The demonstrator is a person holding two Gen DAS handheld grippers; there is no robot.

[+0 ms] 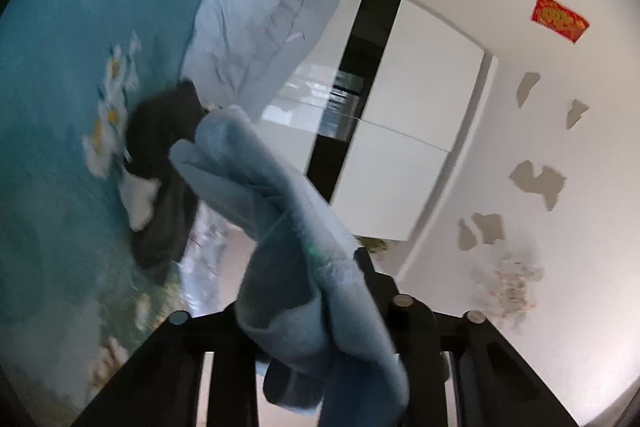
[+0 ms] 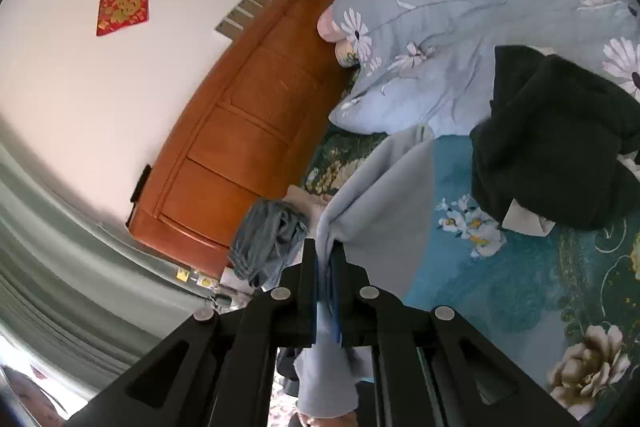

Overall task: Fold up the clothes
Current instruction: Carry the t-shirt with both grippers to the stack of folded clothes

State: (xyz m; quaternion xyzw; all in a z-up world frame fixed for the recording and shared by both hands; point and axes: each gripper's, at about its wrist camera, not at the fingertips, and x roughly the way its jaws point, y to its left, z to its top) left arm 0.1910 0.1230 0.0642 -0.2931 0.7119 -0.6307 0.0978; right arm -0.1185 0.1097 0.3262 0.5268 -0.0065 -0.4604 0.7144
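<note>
A light blue-grey garment [image 1: 256,179] hangs in the air, gripped at two places. In the left wrist view my left gripper [image 1: 308,279] is shut on a thick bunched fold of it, and the cloth covers one finger. My right gripper [image 2: 325,247] is shut on a thin edge of the garment [image 2: 384,203], which spreads away over the teal flowered bedspread [image 2: 520,287]. A dark green garment [image 2: 552,139] with a bit of white cloth lies crumpled on the bed beyond; it is the dark garment [image 1: 160,167] in the left wrist view.
A light blue quilt with daisies [image 2: 460,39] is heaped by the wooden headboard [image 2: 240,131]. A bunched blue cloth [image 2: 268,239] shows just left of my right fingers. A white and black wardrobe [image 1: 400,99] stands past the bed. The wall carries a red decoration [image 1: 560,17].
</note>
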